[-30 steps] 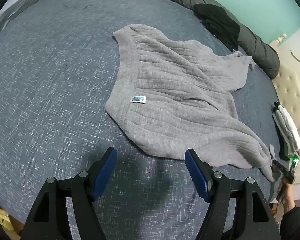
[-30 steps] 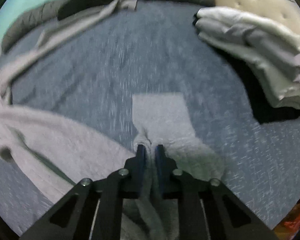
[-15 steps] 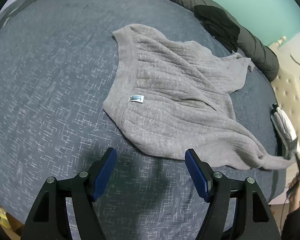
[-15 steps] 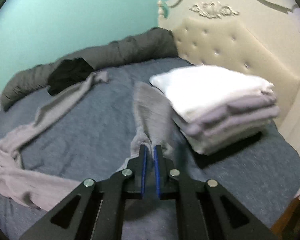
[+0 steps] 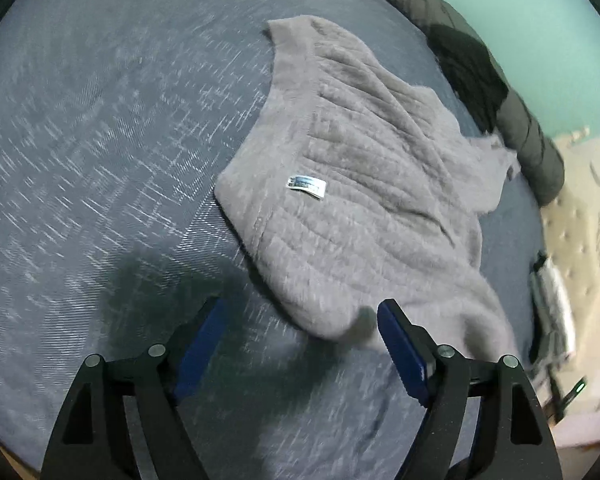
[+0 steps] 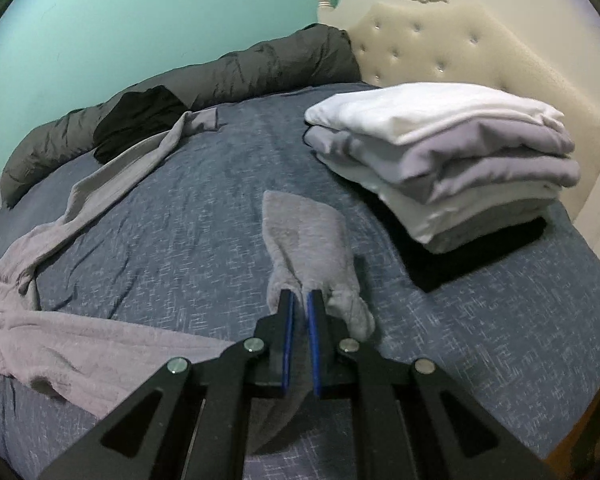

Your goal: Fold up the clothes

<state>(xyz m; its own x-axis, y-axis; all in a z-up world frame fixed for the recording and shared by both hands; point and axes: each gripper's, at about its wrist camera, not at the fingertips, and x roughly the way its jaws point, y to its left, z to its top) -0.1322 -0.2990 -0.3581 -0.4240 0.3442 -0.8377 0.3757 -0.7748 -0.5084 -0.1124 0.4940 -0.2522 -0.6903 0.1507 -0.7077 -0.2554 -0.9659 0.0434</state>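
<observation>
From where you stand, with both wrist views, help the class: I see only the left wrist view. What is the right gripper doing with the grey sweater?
Observer: The right gripper is shut on a sleeve end of the grey sweater, lifted off the bedspread.
Operator: Is anything beside it?
Observer: A stack of folded clothes sits to its right, near the headboard.
Operator: And the other sleeve?
Observer: It stretches toward the rolled dark duvet, its cuff next to a black garment.
</observation>
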